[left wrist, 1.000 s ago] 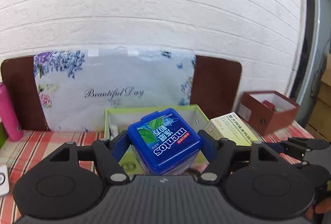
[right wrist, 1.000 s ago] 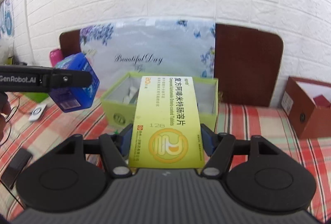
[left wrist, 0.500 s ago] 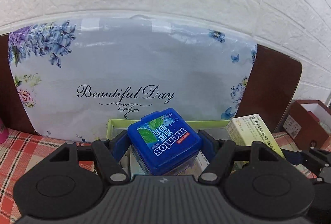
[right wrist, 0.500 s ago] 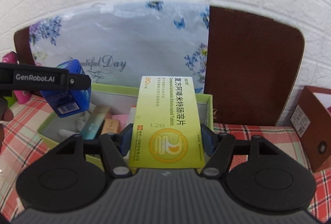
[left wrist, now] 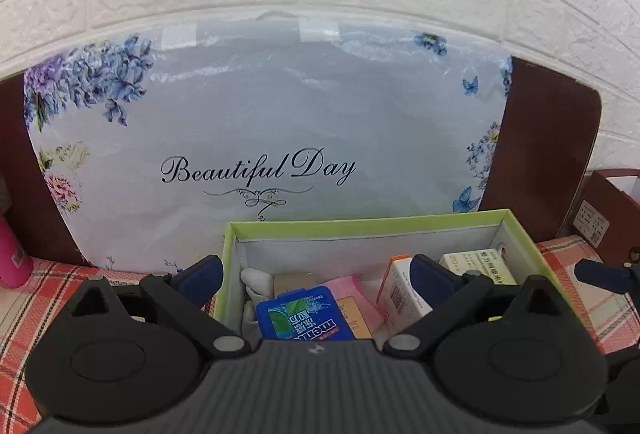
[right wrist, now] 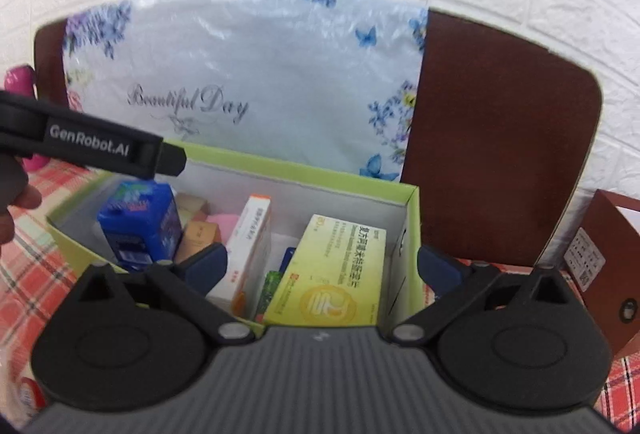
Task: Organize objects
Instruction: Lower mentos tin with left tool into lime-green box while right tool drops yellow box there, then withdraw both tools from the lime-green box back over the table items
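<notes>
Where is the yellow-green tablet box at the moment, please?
In the right wrist view, the yellow-green tablet box lies inside the green box, at its right end, beside the orange-and-white carton.

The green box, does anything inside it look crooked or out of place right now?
Nothing is spilled or damaged. The yellow tablet box lies tilted against the green box wall, and the blue Mentos container sits slightly askew at the other end. Both grippers are open.

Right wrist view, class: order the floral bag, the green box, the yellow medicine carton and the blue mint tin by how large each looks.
1. Floral bag
2. Green box
3. Yellow carton
4. Mint tin

Carton versus tin is unsure: the carton sits nearer the camera.
</notes>
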`<state>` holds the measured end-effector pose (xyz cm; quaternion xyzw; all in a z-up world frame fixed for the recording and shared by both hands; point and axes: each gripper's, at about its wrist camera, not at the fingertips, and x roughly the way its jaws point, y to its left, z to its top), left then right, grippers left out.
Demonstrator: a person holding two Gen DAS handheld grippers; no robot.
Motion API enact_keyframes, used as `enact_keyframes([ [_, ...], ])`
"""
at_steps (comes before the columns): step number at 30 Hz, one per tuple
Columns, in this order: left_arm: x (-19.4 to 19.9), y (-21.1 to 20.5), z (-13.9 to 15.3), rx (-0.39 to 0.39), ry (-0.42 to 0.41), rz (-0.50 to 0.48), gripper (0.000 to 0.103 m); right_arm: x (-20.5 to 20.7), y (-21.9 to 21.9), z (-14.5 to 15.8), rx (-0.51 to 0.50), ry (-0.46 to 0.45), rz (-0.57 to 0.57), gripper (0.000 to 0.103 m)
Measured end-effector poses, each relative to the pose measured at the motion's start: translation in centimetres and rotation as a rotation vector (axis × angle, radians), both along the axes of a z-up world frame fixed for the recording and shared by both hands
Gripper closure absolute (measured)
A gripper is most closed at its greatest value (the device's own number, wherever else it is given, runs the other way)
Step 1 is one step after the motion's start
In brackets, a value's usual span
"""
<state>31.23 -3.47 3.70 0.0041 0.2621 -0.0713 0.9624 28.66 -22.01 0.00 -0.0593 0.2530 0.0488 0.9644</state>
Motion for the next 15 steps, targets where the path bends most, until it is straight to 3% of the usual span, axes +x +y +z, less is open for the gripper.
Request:
enact_keyframes([
  [4, -3.8, 0.3, 2.4, 0.002, -0.030, 0.035, 0.000, -4.1, -0.6, 2.8, 0.054, -0.061, -0.011, 0.000],
  [7, -7.1, 0.0, 3.7, 0.064, -0.007, 0.074, 0.000, -7.9, -1.1, 4.5, 0.105, -0.102, -0.012, 0.000],
  [9, -9.9, -0.1, 4.3, 0.077, -0.037, 0.072, 0.000, -10.4, -1.3, 5.4, 0.134, -0.121, -0.014, 0.000],
  [15, -17.2, 0.4, 3.2, 0.055, -0.041, 0.078, 0.000, -17.6, -1.0, 5.6, 0.165, -0.139, -0.011, 0.000],
])
